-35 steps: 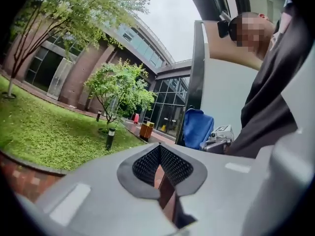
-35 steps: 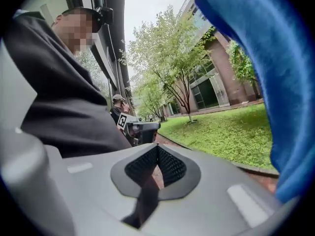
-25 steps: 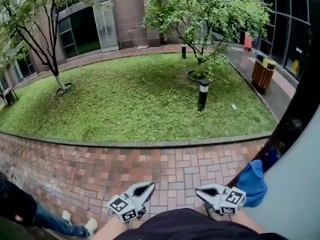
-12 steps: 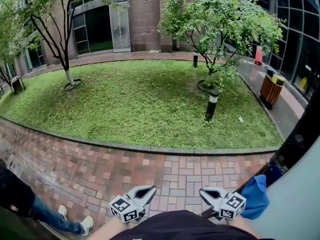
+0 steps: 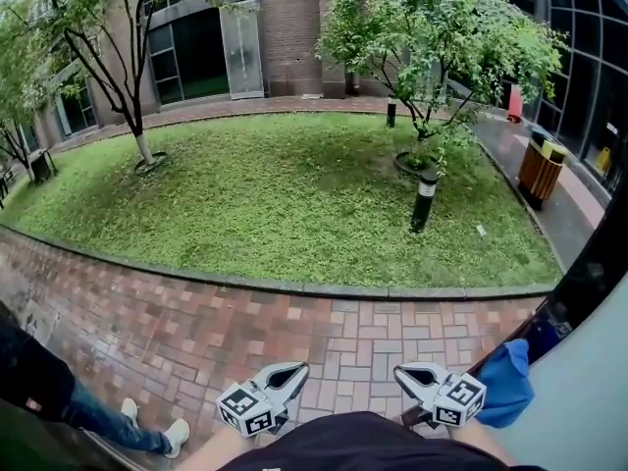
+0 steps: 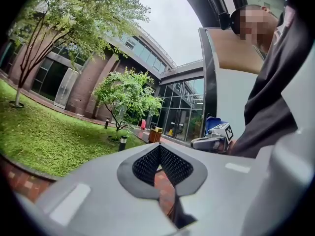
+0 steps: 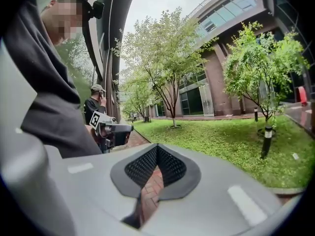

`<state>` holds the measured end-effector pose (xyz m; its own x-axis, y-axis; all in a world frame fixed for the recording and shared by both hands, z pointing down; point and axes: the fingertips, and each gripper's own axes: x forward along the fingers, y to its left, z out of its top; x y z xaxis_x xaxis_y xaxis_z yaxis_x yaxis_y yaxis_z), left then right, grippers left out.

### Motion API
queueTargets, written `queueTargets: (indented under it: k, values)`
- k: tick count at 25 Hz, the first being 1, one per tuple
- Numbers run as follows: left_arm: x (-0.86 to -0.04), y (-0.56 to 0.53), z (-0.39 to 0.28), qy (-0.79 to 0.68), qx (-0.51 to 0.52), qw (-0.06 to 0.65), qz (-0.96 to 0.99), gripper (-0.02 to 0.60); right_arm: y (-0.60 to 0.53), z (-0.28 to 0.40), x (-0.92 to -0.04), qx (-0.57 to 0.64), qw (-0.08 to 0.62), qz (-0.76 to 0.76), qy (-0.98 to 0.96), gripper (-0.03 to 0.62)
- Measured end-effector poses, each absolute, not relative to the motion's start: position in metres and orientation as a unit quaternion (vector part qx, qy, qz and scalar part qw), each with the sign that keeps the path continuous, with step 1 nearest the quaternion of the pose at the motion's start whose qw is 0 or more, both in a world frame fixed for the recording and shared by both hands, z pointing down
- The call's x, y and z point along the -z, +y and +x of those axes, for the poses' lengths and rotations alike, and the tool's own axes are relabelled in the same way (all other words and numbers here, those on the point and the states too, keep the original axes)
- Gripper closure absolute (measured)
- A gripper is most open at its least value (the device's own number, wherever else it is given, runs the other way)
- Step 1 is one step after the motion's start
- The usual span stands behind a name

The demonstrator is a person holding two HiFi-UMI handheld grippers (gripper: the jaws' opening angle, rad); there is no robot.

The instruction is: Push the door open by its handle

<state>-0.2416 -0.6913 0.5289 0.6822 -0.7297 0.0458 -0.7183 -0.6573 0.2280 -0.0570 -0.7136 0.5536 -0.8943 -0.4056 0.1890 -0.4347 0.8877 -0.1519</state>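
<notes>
I stand outdoors on a brick path with both grippers held low against my body. In the head view my left gripper [image 5: 297,370] and right gripper [image 5: 402,371] point forward, side by side, each with its jaws together and nothing between them. The left gripper view shows its own tips [image 6: 159,147] meeting, with the right gripper [image 6: 209,142] to one side. In the right gripper view the tips [image 7: 157,147] meet too, and the left gripper [image 7: 117,128] shows beside them. The pale door [image 5: 589,381] with its dark edge [image 5: 581,281] stands open at my right. No handle is visible.
A blue cloth thing [image 5: 507,383] hangs by the door edge near my right gripper. Ahead lie the brick path [image 5: 196,327], a kerbed lawn [image 5: 294,194], a bollard lamp [image 5: 423,200] and a wooden bin [image 5: 542,170]. A person's leg and white shoes [image 5: 147,435] are at the lower left.
The head view has swung a little, so the lawn and trees sit further right and lower. Both grippers stay shut and close to my body, slightly lower in the frame.
</notes>
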Motion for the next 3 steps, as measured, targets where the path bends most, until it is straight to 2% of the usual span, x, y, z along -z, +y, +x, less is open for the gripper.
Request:
queueTargets:
  k: [3]
  values:
    - [-0.5285, -0.6905, -0.2420, -0.400, 0.024, 0.115, 0.909, 0.581, -0.7123, -0.0560, -0.5538, -0.097, 0.075, 0.216, -0.969, 0.594]
